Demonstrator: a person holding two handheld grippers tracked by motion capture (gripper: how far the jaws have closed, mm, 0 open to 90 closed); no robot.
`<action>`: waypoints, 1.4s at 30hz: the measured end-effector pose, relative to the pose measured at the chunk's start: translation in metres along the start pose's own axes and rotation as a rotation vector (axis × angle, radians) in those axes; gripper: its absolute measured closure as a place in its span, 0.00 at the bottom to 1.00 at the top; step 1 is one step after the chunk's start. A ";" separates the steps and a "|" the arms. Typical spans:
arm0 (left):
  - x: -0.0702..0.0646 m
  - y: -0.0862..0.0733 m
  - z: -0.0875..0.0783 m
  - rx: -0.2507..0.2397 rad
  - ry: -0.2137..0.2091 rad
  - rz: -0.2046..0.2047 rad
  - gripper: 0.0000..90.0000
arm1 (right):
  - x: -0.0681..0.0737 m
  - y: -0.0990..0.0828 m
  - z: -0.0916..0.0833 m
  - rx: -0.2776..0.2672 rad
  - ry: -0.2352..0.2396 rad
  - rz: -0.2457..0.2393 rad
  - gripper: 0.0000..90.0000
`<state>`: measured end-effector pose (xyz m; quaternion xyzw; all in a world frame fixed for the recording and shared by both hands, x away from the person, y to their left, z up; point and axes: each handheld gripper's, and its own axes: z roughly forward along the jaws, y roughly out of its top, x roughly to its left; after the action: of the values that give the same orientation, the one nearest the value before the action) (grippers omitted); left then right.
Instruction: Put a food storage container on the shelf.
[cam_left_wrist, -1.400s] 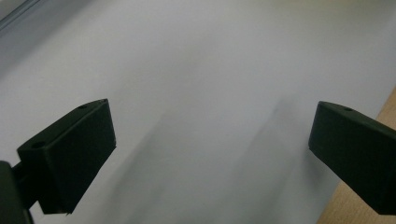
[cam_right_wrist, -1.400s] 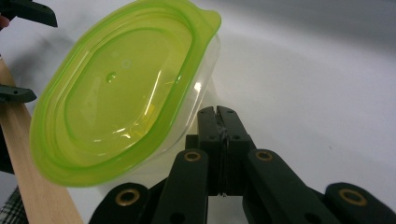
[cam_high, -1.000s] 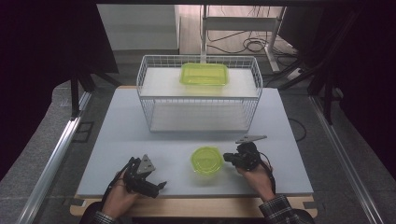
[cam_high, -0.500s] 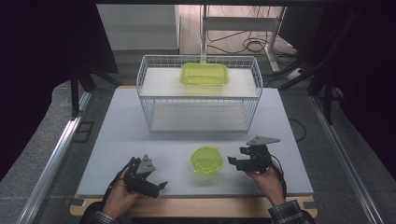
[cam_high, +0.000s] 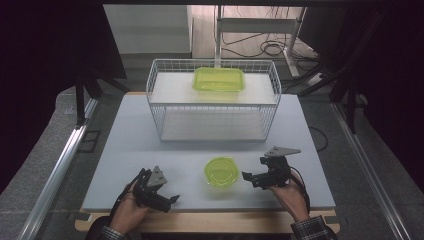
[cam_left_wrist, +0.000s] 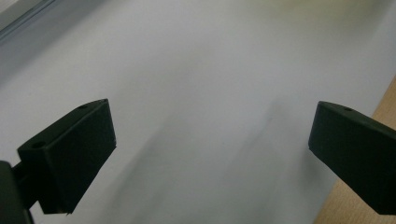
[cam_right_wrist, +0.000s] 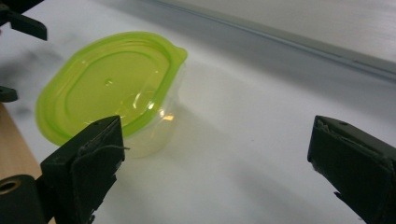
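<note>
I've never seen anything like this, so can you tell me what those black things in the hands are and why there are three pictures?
A person sits at a grey table and holds a pinching tool in each hand: the left tool and the right tool. One picture looks down from above. The other two come from small cameras riding on each tool, so you see its two black jaws poking up. On the table sits a small round tub with a green lid, and behind it a white wire rack with a flat green box on top. Nothing is held: both tools stand open. The right tool's jaws have just been opening, with the tub beside them, not between them.
</note>
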<state>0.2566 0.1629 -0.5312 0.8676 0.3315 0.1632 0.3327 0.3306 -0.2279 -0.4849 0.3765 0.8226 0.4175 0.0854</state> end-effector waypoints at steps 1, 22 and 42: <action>0.000 0.000 0.000 0.000 0.000 0.000 0.01 | 0.001 0.001 0.001 0.006 0.009 0.006 0.04; -0.001 0.000 0.002 0.014 0.001 0.014 0.01 | -0.008 0.026 0.022 0.041 0.148 0.146 0.38; -0.002 0.000 0.002 0.019 -0.003 0.022 0.01 | -0.014 0.029 0.044 0.130 0.291 0.288 0.78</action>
<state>0.2568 0.1606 -0.5327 0.8747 0.3230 0.1624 0.3229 0.3769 -0.1993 -0.4938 0.4309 0.7891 0.4213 -0.1193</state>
